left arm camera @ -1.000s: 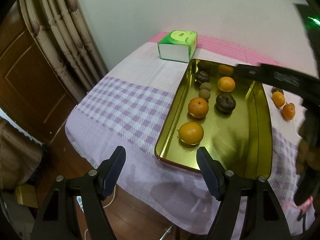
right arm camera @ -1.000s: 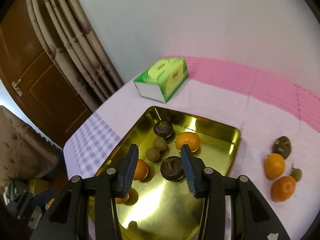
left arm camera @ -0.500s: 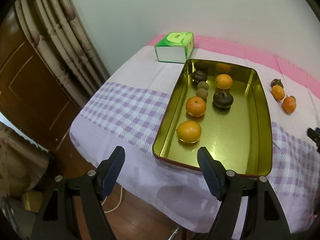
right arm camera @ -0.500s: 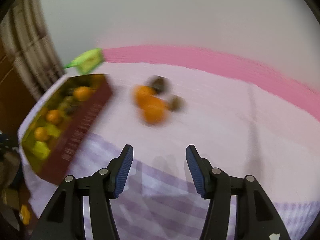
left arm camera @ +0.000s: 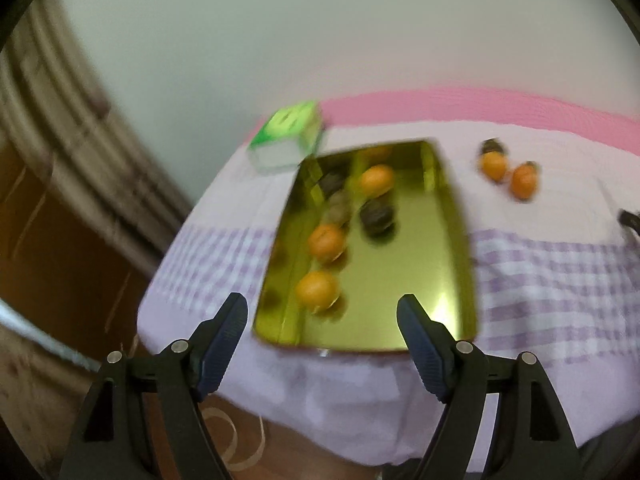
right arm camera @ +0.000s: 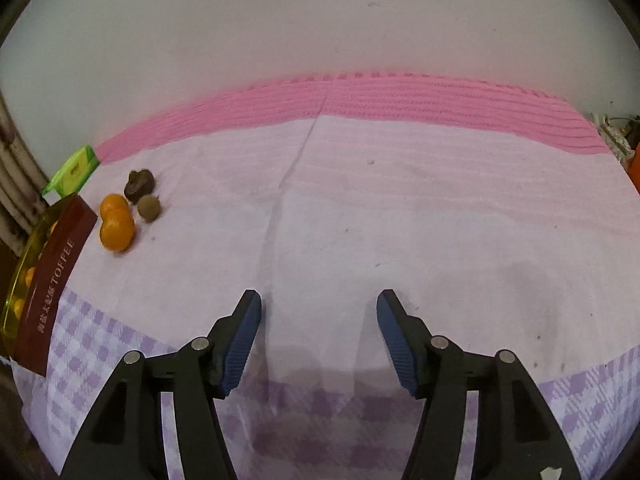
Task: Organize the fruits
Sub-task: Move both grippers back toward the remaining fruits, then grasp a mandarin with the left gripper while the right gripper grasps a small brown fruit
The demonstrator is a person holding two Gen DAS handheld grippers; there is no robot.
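Both my tools, left [left arm camera: 322, 312] and right [right arm camera: 319, 306], gape empty; next, four loose fruits [right arm camera: 116, 232] at ten o'clock need carrying into the gold metal tray [left arm camera: 460, 240].

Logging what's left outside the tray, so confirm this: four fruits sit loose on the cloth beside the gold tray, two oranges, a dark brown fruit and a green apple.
Not quite. There is no green apple: the fourth loose fruit is a small brownish round fruit, as the right wrist view shows. The rest holds: two oranges and a dark brown fruit lie on the cloth beside the gold tray.
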